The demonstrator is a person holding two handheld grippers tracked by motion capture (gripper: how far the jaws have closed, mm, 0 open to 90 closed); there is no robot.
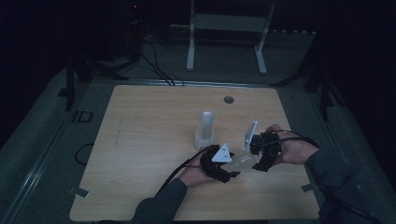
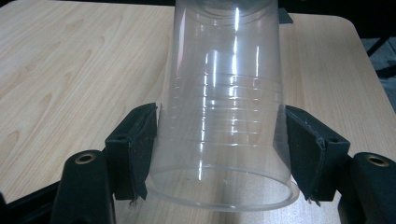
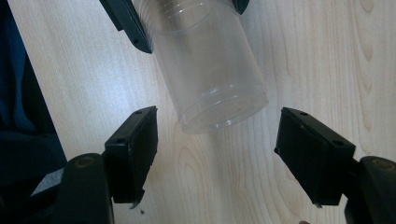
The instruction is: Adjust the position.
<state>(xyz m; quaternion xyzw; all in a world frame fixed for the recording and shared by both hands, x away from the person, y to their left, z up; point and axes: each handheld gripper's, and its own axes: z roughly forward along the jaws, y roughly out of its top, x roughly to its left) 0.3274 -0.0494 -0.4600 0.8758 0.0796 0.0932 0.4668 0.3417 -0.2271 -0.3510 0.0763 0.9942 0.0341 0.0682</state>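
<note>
Between the left gripper jaws sits a clear ribbed plastic cup, apparently clamped; right gripper gapes wide, empty, near its base.

In the left gripper view, the clear plastic cup runs off the top edge, so its closed end is cut off. In the right gripper view its rim end leaves the top of the frame. In the high view the held cup, lower centre, is dim and partly covered by the left gripper.
</note>
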